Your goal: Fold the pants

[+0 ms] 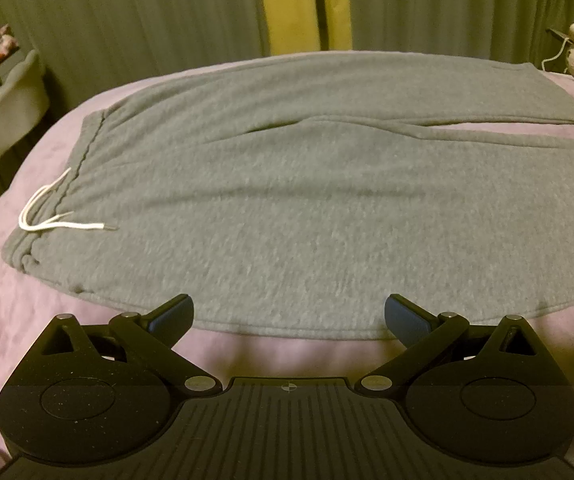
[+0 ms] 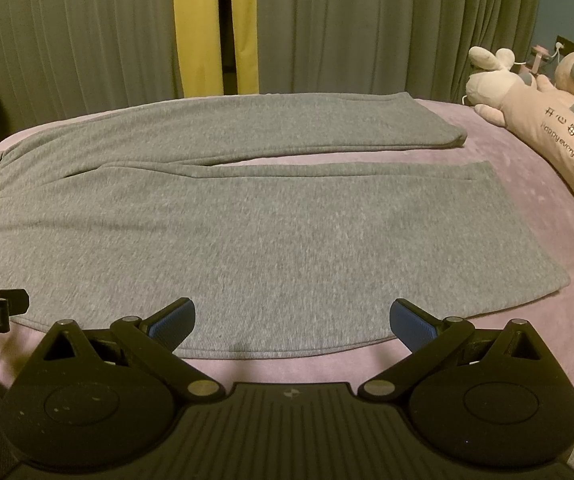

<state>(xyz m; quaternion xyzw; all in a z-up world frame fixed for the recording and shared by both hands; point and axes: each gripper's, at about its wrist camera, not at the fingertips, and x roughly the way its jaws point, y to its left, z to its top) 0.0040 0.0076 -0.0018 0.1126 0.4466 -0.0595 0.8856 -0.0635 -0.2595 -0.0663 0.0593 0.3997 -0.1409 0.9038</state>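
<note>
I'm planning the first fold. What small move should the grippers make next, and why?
Probably lower both and close on the near edge of the pants. The left gripper and right gripper are open just above that hem, and the pants lie flat with legs apart.

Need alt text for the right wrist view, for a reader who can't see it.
Grey pants lie flat and unfolded on a pink bedspread, waistband at left, both legs running right. The right claw hangs open at their near edge, holding nothing. Plush toys lie at right; grey curtains hang behind.
</note>
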